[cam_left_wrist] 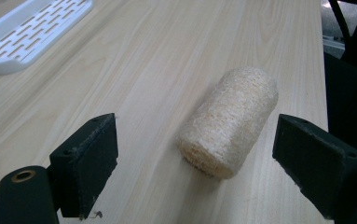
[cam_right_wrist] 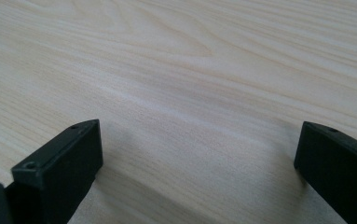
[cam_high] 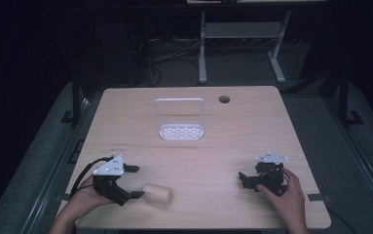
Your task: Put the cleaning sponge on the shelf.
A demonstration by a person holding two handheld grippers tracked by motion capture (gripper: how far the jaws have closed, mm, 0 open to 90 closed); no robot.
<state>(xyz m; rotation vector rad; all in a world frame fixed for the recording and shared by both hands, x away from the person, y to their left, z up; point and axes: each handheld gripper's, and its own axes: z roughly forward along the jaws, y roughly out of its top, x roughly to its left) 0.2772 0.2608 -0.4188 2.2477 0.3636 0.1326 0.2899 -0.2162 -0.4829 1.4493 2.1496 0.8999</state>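
A beige loofah roll (cam_high: 157,194) lies on its side near the table's front left edge. My left gripper (cam_high: 134,181) is open just left of it, jaws pointing right. In the left gripper view the loofah roll (cam_left_wrist: 229,121) lies just ahead of my left gripper (cam_left_wrist: 197,158), toward the right jaw, touching neither jaw. My right gripper (cam_high: 243,179) rests low at the front right with jaws pointing left. In the right gripper view my right gripper (cam_right_wrist: 197,163) is open over bare wood with nothing between its jaws.
A white slotted rack (cam_high: 181,131) with an upright wire handle stands at the table's middle back; its corner (cam_left_wrist: 31,32) appears in the left gripper view. A round cable hole (cam_high: 224,99) is at the back right. The wooden table (cam_high: 213,156) has dark floor around it.
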